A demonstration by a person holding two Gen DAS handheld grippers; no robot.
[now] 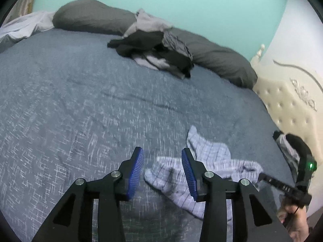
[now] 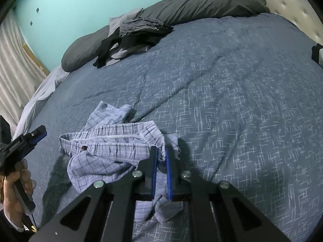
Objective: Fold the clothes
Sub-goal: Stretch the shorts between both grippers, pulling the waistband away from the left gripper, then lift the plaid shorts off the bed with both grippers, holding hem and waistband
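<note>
1. Pale blue checked shorts (image 2: 113,141) are lying crumpled on the blue-grey bedspread (image 2: 242,100), waistband gathered.
2. The right gripper (image 2: 160,155) is pinching a fold of them; the left gripper (image 1: 162,157) is standing spread, holding nothing.
3. Two grey pillows (image 1: 92,16) are flanking one clothes pile (image 1: 157,48); lettering on the grippers is unreadable.

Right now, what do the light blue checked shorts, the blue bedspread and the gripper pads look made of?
Light blue checked shorts: thin woven cloth, probably cotton, matte; it crumples softly and has a gathered elastic waistband.
Blue bedspread: thicker fabric, matte, with a pale crosshatch pattern; printed or woven, unclear.
Gripper pads: blue, finely ribbed, likely rubber or soft plastic, on black rigid plastic-looking fingers.
</note>
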